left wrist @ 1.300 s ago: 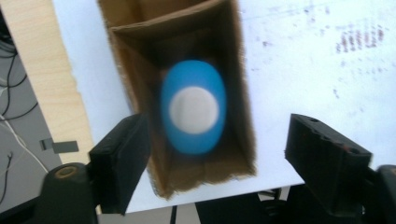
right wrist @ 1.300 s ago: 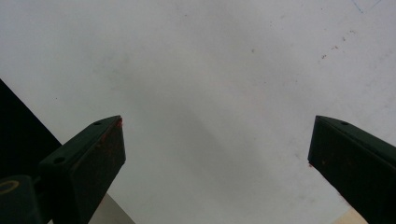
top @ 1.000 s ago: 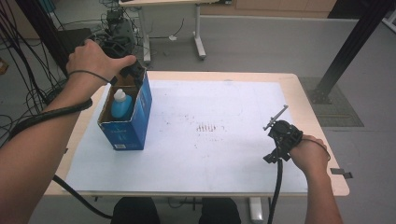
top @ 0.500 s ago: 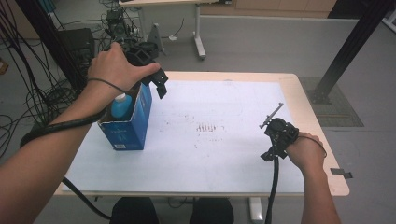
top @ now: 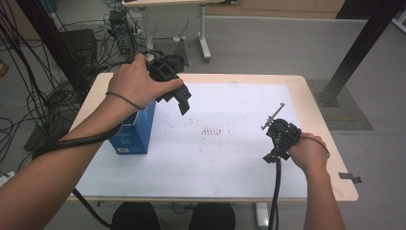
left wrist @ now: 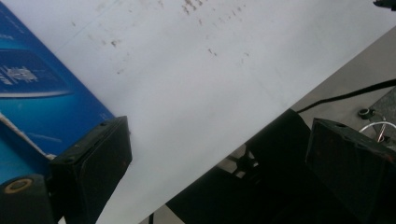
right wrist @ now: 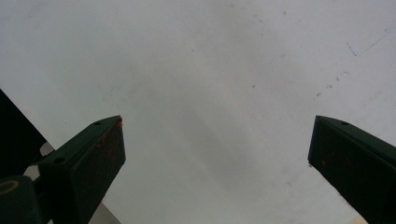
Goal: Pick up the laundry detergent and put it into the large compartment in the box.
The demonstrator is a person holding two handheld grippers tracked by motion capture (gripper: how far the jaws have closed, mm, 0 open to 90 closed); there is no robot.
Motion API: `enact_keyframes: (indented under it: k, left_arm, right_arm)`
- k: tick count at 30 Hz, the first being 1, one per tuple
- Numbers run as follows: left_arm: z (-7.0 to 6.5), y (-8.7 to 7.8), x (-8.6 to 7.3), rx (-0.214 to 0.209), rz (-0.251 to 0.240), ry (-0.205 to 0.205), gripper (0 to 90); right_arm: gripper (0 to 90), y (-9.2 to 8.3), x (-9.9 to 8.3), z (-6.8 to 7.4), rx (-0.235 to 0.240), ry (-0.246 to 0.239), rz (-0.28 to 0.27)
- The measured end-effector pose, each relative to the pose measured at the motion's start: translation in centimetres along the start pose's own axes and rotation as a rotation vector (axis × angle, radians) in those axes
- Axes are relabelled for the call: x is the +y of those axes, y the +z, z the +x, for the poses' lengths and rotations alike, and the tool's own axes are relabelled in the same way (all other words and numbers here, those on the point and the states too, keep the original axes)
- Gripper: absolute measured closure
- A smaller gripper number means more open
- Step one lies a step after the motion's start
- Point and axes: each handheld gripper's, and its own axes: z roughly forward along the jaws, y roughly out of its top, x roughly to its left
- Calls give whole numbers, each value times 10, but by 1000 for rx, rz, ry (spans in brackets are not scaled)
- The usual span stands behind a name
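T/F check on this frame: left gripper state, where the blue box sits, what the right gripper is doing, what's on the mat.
1. The left gripper holds the blue box between its pads. False: its jaws have just been opening and stand wide apart with nothing between them, beside the box.
2. The blue box stands upright near the left edge of the white mat. True.
3. The right gripper is shut on a pen. False: its jaws are open, with nothing between them above the bare mat.
4. The mat carries dark marks near its middle. True.
5. The left gripper hangs above the mat, not resting on it. True.
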Motion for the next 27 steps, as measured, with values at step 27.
enact_keyframes:
  k: [27]
  left_arm:
    - [-8, 11, 7, -3, 22, 38, 66]
  right_arm:
    - [39, 3, 0, 1, 3, -7, -7]
